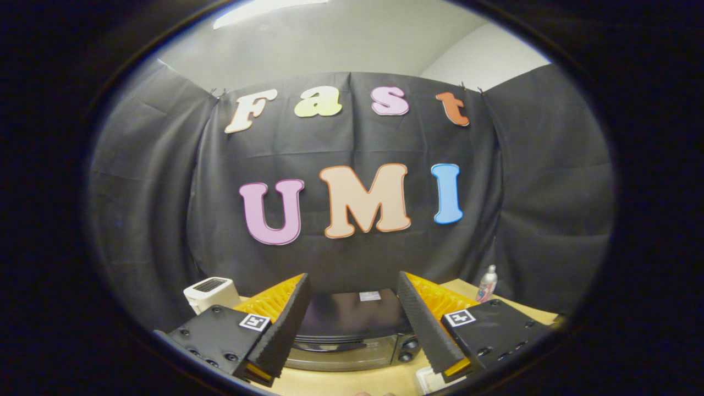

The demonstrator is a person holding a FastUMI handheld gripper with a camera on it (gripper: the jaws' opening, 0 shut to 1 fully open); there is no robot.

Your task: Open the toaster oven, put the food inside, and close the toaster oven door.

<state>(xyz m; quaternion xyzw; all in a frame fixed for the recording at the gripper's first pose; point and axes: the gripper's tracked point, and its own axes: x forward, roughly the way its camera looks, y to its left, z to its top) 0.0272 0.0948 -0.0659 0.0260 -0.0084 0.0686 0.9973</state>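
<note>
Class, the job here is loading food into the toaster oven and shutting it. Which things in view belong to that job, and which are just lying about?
Belongs to the job:
- toaster oven, door shut, seen between the fingers
- tongs, open, holding nothing

Just lying about:
- white toaster, beyond the left finger
- small bottle, beyond the right finger
- wooden table

One toaster oven (pixel 352 330), one white toaster (pixel 212 293), one small bottle (pixel 487 283), all on one table (pixel 352 379); one tongs (pixel 352 324), fingers spread apart.
</note>
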